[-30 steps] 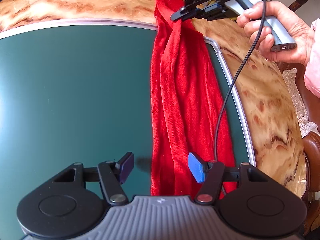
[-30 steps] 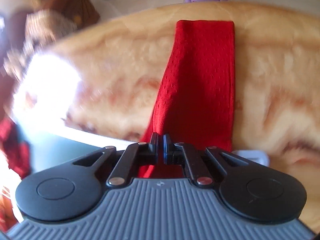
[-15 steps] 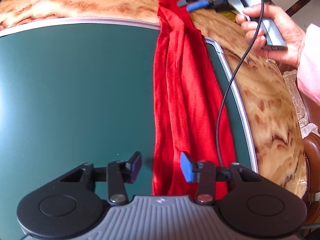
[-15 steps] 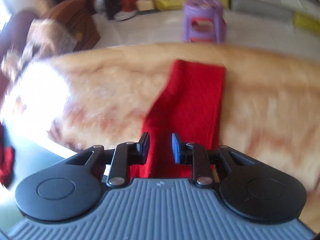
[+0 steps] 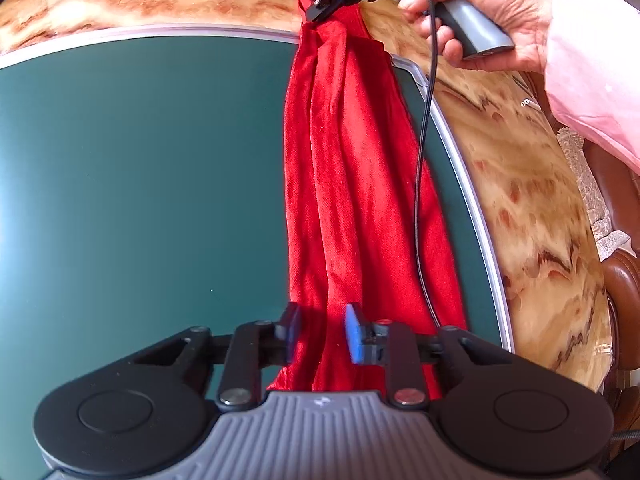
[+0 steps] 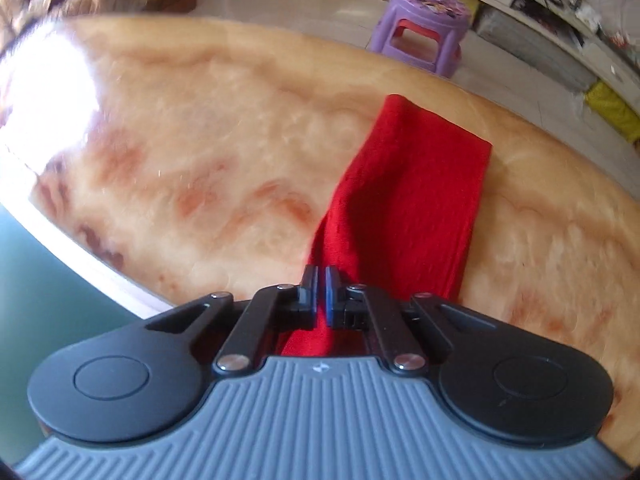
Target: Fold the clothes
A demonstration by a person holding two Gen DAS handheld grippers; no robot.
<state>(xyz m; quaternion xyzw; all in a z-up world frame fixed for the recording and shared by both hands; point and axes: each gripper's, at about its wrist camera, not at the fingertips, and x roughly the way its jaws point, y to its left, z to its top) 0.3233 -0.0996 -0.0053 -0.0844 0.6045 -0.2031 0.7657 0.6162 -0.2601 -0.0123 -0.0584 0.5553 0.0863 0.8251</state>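
A long red cloth garment [image 5: 360, 184], gathered into lengthwise folds, lies stretched across the right part of a round worktop, running from the six o'clock end of the left wrist view up toward twelve; most of it rests on the dark green glass inset [image 5: 140, 168], and its far end crosses the silver rim onto the tan marbled stone border [image 5: 532, 200]. At the near end the left gripper [image 5: 320, 332] straddles a ridge of the fabric: its fingers [image 5: 354, 334] are closing in, with red cloth between the blue pad and the black one, and a gap remains on either side, so they do not yet press it. At the far end, around twelve o'clock, the right gripper [image 6: 321, 292] has its fingers clenched tight on a pinched fold of the same garment, which bunches into a narrow neck there before spreading flat again over the marbled border toward one o'clock in the right wrist view. A person's right hand [image 5: 492, 12], in a pink sleeve [image 5: 592, 80], grips the grey handle of that tool, and a thin black cable [image 5: 420, 168] hangs from it over the cloth. Beyond the worktop edge a purple plastic stool [image 6: 424, 24] stands on the pale tiled floor [image 6: 320, 12], and a brown leather chair [image 5: 624, 296] sits at three o'clock.
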